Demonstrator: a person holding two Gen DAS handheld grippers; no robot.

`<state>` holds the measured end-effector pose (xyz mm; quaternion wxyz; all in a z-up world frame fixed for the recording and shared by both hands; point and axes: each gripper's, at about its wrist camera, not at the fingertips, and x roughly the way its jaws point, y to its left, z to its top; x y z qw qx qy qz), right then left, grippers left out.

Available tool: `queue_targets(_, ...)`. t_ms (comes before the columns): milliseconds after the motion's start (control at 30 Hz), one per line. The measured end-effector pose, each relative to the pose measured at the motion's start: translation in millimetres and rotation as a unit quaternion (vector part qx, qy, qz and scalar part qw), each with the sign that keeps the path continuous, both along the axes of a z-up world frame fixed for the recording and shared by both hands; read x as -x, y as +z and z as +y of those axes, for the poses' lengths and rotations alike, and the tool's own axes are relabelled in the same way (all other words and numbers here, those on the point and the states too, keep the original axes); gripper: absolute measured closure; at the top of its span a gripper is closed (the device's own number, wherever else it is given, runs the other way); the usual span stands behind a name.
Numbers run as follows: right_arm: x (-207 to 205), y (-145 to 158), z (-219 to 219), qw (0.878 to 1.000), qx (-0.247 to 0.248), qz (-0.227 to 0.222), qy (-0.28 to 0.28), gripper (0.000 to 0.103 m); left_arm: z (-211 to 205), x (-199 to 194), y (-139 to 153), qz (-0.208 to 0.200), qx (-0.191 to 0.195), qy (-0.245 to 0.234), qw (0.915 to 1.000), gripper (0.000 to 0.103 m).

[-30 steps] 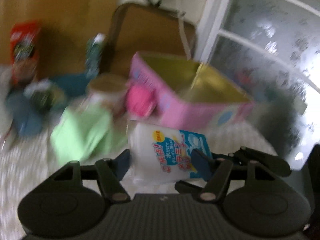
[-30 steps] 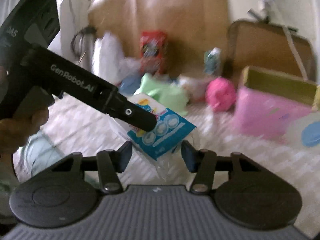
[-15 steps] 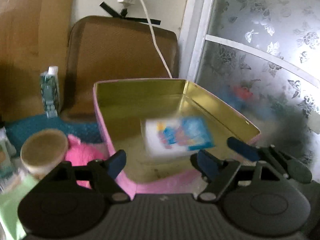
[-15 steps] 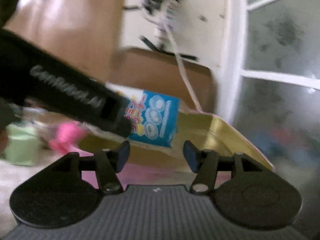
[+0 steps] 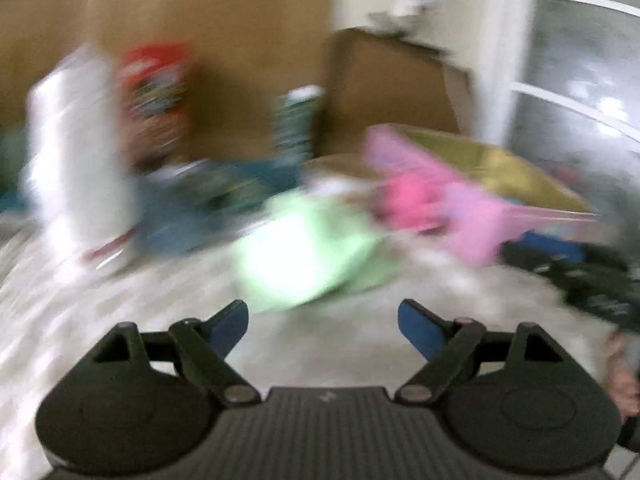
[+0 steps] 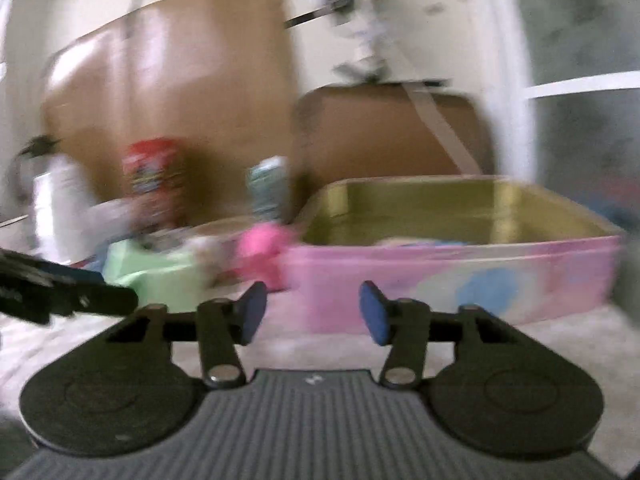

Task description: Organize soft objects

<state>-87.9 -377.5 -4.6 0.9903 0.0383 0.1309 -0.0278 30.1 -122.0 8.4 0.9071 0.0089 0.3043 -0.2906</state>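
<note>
Blur is smearing both wrist views. In the left wrist view, the left gripper (image 5: 323, 320) is sitting at six o'clock with its blue-padded jaws standing wide and nothing between them; they have just been opening. Only pale bedding (image 5: 340, 344) is lying in the gap. Just past the jaws, toward twelve o'clock, a pale green soft bundle (image 5: 304, 248) is lying on the bedding, clear of both pads. Beyond it at about one o'clock a bright pink soft ball (image 5: 408, 200) is resting against the near wall of a pink tin (image 5: 476, 220) with a gold inside. At three o'clock the right gripper (image 5: 560, 256) is reaching in as a dark shape. Farther back at ten o'clock a white pack (image 5: 76, 152) and a red packet (image 5: 156, 88) are standing against a brown board (image 5: 224, 40).

In the right wrist view, the right gripper (image 6: 313, 312) is holding its jaws partly apart and empty, having just been closing. The pink tin (image 6: 460, 276) is lying straight ahead, just beyond the pads, from twelve to two o'clock. A white and blue packet (image 6: 420, 243) is showing just above the tin's front wall, inside it. The pink ball (image 6: 260, 248) is touching the tin's left end at eleven o'clock, and the green bundle (image 6: 156, 272) is lying at ten o'clock, with the left gripper's dark finger (image 6: 68, 296) in front of it.
</note>
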Motion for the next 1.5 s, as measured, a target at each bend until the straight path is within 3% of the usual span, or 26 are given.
queue_targets(100,-24,3,28,0.998,0.009,0.019,0.056,0.052,44,-13,-8,0.030,0.019,0.062,0.9975,0.024)
queue_targets(200,-53,5,54,0.994,0.026,0.039,0.100,0.052,73,-15,-1,0.030,0.039,0.087,0.9950,0.024)
queue_targets(300,-80,5,69,0.992,0.039,0.055,0.108,0.052,89,-12,-2,0.036,0.052,0.094,0.9935,0.024)
queue_targets(333,-87,4,72,0.991,0.037,0.063,0.112,0.054,95,-11,-2,0.042,0.062,0.093,0.9929,0.024)
queue_targets(367,-91,1,74,0.990,0.034,0.073,0.114,0.078,94,-9,-3,0.047,0.068,0.092,0.9923,0.024)
queue_targets(400,-94,-2,76,0.989,0.028,0.090,0.115,0.093,99,-6,-2,0.050,0.076,0.090,0.9918,0.024)
queue_targets(433,-96,-6,78,0.987,0.014,0.107,0.119,0.099,103,-4,-2,0.053,0.083,0.089,0.9912,0.024)
queue_targets(567,-73,-9,103,0.976,-0.019,0.115,0.184,0.099,112,-1,-2,0.074,0.119,0.075,0.9873,0.024)
queue_targets(700,-56,-17,148,0.947,-0.029,0.141,0.287,0.099,115,0,-4,0.098,0.145,0.050,0.9834,0.026)
queue_targets(767,-51,-20,164,0.936,-0.015,0.143,0.322,0.093,113,3,-5,0.104,0.135,0.041,0.9846,0.037)
queue_targets(833,-43,-18,172,0.938,0.017,0.129,0.321,0.093,112,6,-8,0.111,0.124,0.035,0.9855,0.039)
queue_targets(900,-40,-15,170,0.939,0.016,0.125,0.320,0.079,113,8,-9,0.114,0.121,0.033,0.9856,0.039)
queue_targets(967,-35,-12,166,0.943,0.014,0.116,0.311,0.051,112,9,-9,0.113,0.120,0.032,0.9858,0.039)
queue_targets(1067,-34,-10,164,0.950,0.035,0.106,0.292,0.046,108,7,-8,0.116,0.121,0.029,0.9854,0.042)
queue_targets(1167,-48,-14,161,0.953,0.036,0.116,0.278,0.036,98,5,-10,0.112,0.100,0.030,0.9882,0.059)
queue_targets(1233,-55,-18,161,0.954,0.034,0.132,0.266,0.036,90,7,-10,0.107,0.085,0.025,0.9903,0.073)
queue_targets(1267,-55,-19,160,0.955,0.034,0.127,0.264,0.036,87,9,-10,0.104,0.080,0.026,0.9911,0.075)
queue_targets(1300,-55,-19,161,0.955,0.037,0.127,0.264,0.037,84,10,-9,0.103,0.076,0.022,0.9915,0.079)
queue_targets(1367,-51,-19,161,0.955,0.045,0.120,0.266,0.074,79,13,-8,0.105,0.077,0.013,0.9914,0.086)
queue_targets(1500,-44,-19,154,0.958,0.038,0.110,0.261,0.085,67,17,1,0.095,0.073,0.000,0.9928,0.087)
